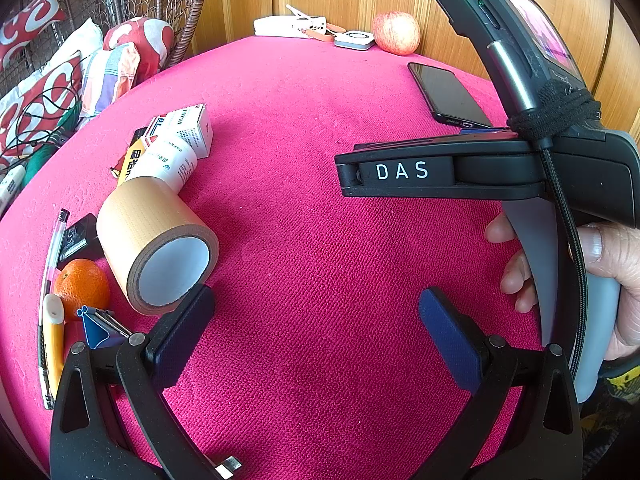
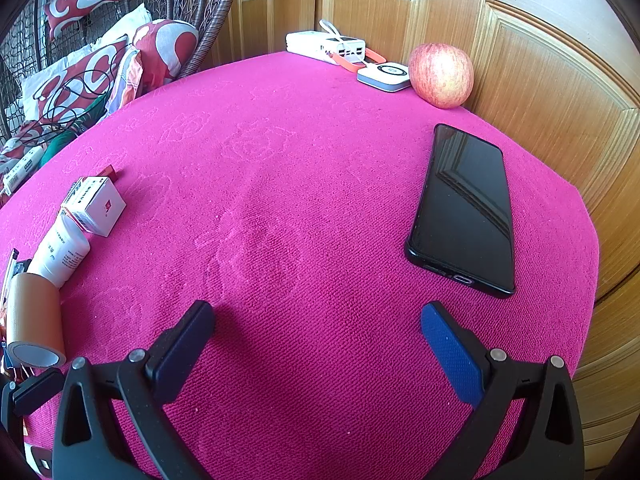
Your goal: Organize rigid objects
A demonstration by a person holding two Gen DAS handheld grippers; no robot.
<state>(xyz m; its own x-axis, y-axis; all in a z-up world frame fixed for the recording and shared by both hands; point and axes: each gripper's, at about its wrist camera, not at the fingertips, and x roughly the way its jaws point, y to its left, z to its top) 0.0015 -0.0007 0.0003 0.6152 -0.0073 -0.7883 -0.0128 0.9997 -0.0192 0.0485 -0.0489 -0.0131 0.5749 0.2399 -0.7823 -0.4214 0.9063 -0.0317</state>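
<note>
My left gripper (image 1: 316,312) is open and empty above the pink tablecloth (image 1: 320,240). Its left finger is next to a tan tape roll (image 1: 156,244) lying on its side. Behind the roll are a white bottle (image 1: 172,162) and a white box (image 1: 192,128). My right gripper (image 2: 316,324) is open and empty over bare cloth; its body shows in the left wrist view (image 1: 460,172), held by a hand. A black phone (image 2: 464,208) lies ahead and right of it. The tape roll (image 2: 36,316), bottle (image 2: 60,256) and box (image 2: 96,204) lie at its left.
An orange (image 1: 82,286), pen (image 1: 50,264), blue binder clip (image 1: 96,328) and yellow cutter (image 1: 54,336) crowd the left edge. An apple (image 2: 440,74), white power bank (image 2: 324,46) and small white device (image 2: 384,76) sit at the far edge by wooden doors (image 2: 540,60). Cushions (image 2: 92,76) lie left.
</note>
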